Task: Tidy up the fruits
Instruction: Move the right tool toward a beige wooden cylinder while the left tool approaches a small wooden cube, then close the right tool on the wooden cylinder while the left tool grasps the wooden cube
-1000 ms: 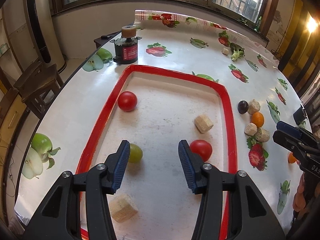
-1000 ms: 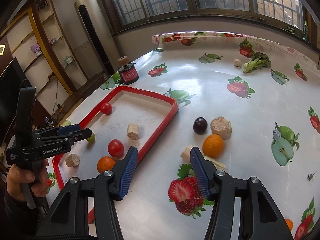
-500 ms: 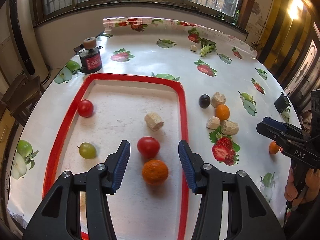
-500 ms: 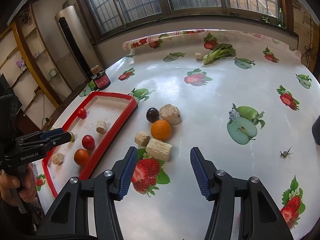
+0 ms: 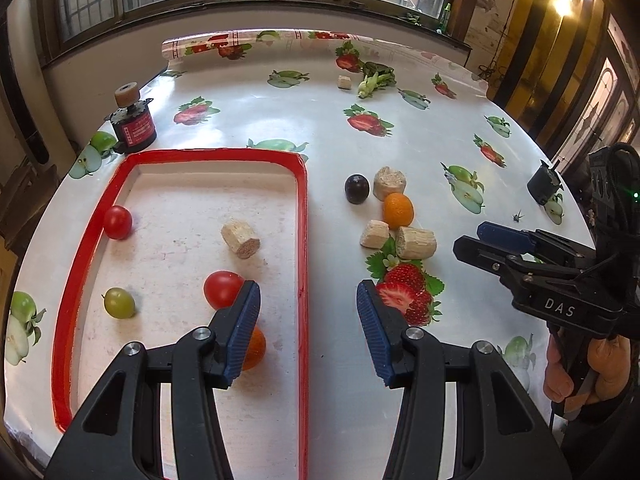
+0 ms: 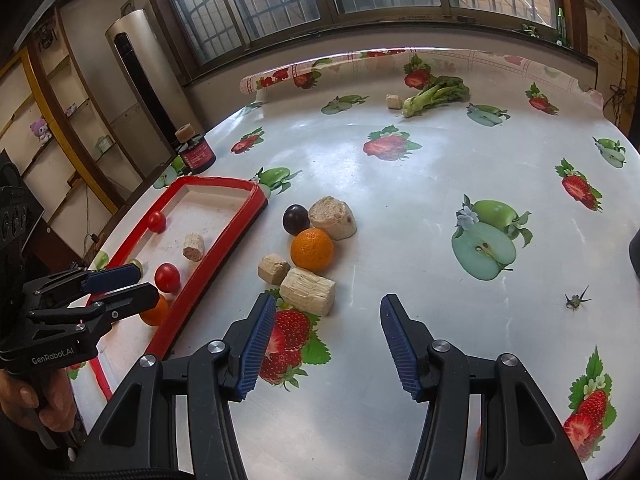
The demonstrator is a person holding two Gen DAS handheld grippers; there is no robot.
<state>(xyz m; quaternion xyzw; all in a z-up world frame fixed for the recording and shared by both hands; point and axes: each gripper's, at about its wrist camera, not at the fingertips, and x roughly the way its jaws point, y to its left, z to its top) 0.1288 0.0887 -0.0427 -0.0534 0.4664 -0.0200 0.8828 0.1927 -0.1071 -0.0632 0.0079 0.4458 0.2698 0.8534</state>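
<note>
Fruit lies in two groups on a round table (image 5: 256, 112) covered with a fruit-print cloth. Inside the red-rimmed tray (image 5: 304, 216) are four fruits: two red tomatoes, one at the far left edge (image 5: 118, 222) and one nearer (image 5: 222, 289), one green grape (image 5: 119, 302) and one orange (image 5: 254, 347) half hidden behind a finger of the left gripper (image 5: 308, 312). One tan block (image 5: 240, 238) lies among them. On the cloth just right of the tray sit two more fruits, a dark plum (image 6: 296, 219) and a second orange (image 6: 312, 250), touching or nearly so, with three tan blocks around them: a rounded one (image 6: 334, 218), a small one (image 6: 273, 268) and a long one (image 6: 308, 291). A fifth block (image 6: 394, 101) lies far off beside one green vegetable (image 6: 436, 94). One black can (image 5: 134, 126) stands past the tray's far corner. Both grippers hover released with nothing between the jaws, the left over the tray's right rim, the right gripper (image 6: 328, 340) over bare cloth near the long block.
</note>
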